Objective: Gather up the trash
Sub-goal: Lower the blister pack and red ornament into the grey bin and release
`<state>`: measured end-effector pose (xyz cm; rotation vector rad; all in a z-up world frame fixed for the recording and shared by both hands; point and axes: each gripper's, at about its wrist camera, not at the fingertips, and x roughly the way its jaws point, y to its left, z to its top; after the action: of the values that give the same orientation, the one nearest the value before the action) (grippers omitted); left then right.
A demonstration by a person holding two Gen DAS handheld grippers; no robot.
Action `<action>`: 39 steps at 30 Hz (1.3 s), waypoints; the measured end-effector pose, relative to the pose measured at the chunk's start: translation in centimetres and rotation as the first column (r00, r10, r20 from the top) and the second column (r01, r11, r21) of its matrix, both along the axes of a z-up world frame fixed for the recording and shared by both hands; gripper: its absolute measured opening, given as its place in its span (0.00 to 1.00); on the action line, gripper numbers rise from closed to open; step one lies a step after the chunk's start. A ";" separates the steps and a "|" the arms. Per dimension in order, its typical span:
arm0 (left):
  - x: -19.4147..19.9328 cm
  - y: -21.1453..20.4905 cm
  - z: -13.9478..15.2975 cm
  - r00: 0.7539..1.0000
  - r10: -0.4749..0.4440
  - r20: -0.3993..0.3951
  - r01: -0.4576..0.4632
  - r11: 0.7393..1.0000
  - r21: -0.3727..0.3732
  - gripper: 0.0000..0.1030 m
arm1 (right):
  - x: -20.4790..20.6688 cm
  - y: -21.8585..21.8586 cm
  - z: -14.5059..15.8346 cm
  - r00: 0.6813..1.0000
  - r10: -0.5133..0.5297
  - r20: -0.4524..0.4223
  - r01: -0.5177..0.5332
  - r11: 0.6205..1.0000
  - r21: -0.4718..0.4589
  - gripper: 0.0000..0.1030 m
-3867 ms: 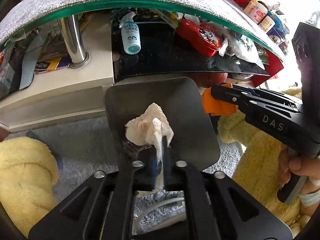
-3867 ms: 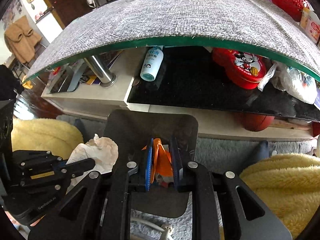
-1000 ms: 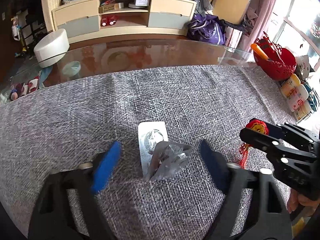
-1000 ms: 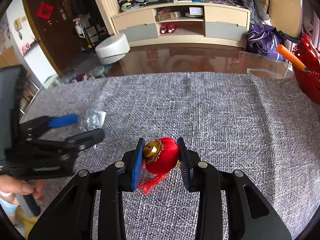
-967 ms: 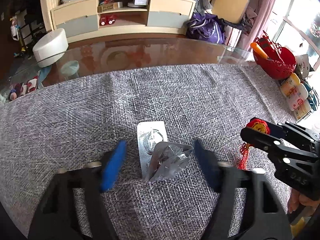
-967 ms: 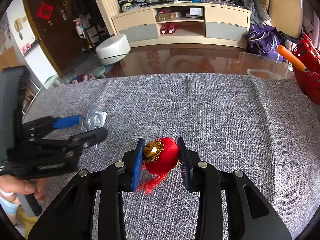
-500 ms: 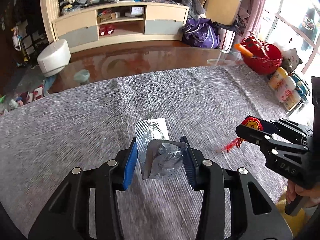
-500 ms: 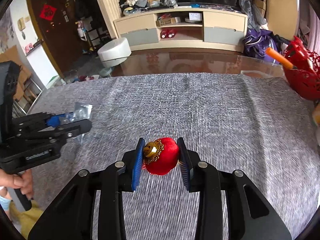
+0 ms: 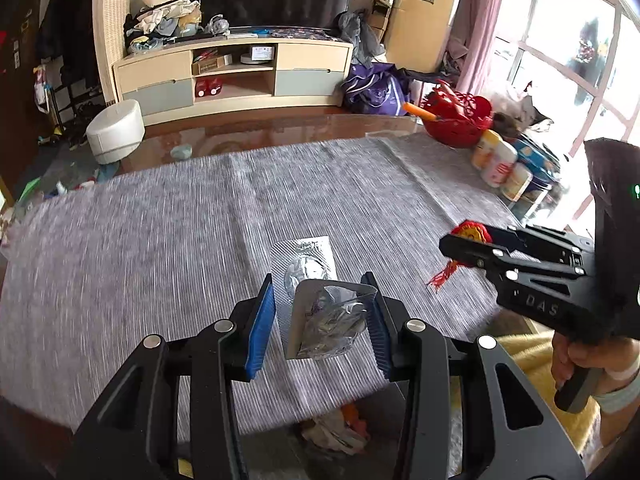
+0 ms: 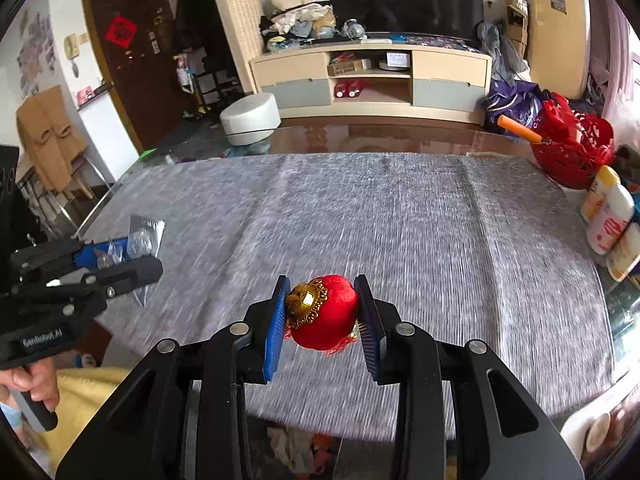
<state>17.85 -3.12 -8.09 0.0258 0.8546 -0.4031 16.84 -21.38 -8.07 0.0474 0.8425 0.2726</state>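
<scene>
My left gripper [image 9: 320, 320] is shut on a crumpled silver blister pack [image 9: 320, 304] and holds it above the near edge of the grey tablecloth [image 9: 160, 232]. It also shows at the left of the right wrist view [image 10: 136, 240]. My right gripper [image 10: 322, 316] is shut on a red ornament ball [image 10: 324, 312] with a gold cap and red tassel, lifted over the cloth. It also shows in the left wrist view [image 9: 472, 234]. Below the table edge lies a bin with crumpled tissue and orange scrap [image 9: 340, 428].
A red basket [image 10: 572, 152] and several bottles [image 10: 608, 216] stand at the table's right end. A TV cabinet [image 10: 372, 76] and a white stool [image 10: 250, 118] are beyond the table. Yellow plush fabric [image 9: 520, 356] lies below on the right.
Both grippers have lifted and pulled back toward the near table edge with their items. The left gripper closed on the blister pack a second ago. The bin contents now show below.
</scene>
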 end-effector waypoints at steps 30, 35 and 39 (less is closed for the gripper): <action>-14.1 -0.8 -15.8 0.954 0.025 -0.298 -0.025 1.000 0.003 0.40 | -10.9 2.3 -12.9 0.972 -0.006 -0.234 0.015 0.999 0.035 0.33; -14.6 -0.8 -17.2 0.943 0.029 -0.331 -0.027 1.000 0.011 0.40 | -11.3 2.9 -14.4 0.963 0.005 -0.270 0.001 1.000 0.022 0.33; -14.9 -0.7 -17.9 0.935 0.037 -0.352 -0.034 0.999 0.014 0.42 | -11.3 3.1 -14.8 0.957 -0.002 -0.289 0.007 1.000 0.017 0.34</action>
<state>2.93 -3.79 -25.98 -0.0566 1.2097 -0.3757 5.52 -18.32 -22.91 0.1081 1.1306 0.2724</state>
